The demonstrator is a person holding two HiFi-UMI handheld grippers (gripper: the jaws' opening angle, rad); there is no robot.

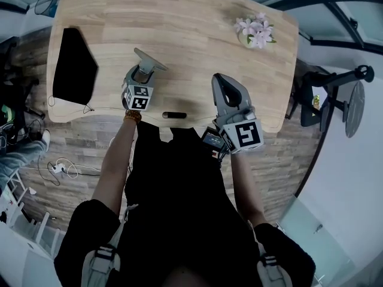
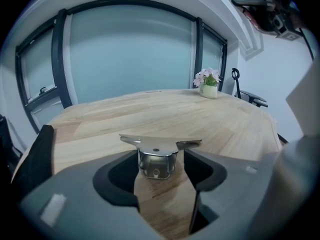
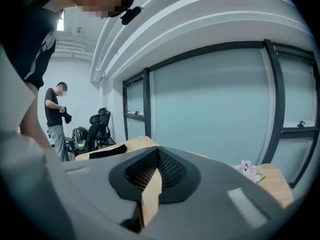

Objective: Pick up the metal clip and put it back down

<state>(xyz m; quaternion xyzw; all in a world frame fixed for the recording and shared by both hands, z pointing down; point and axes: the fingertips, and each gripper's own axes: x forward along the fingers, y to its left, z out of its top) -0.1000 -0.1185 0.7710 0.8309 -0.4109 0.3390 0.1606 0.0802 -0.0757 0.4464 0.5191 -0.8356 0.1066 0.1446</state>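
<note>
Right gripper (image 3: 157, 160): jaws pressed together, nothing between them, idle at near edge of table (image 1: 191, 34).

Left gripper (image 2: 161, 157): jaws narrow, clamped on body of metal clip (image 2: 157, 164); 2 flat wings spread above jaw tips. Clip over near-left part of table; contact with wood not determinable.

Recommendation: hold clip level, lower straight until base meets wood, then part jaws without snagging wings.

Beyond: black pad (image 1: 75, 64) at left, flower pot (image 1: 254, 31) far right, both well apart from clip.
</note>
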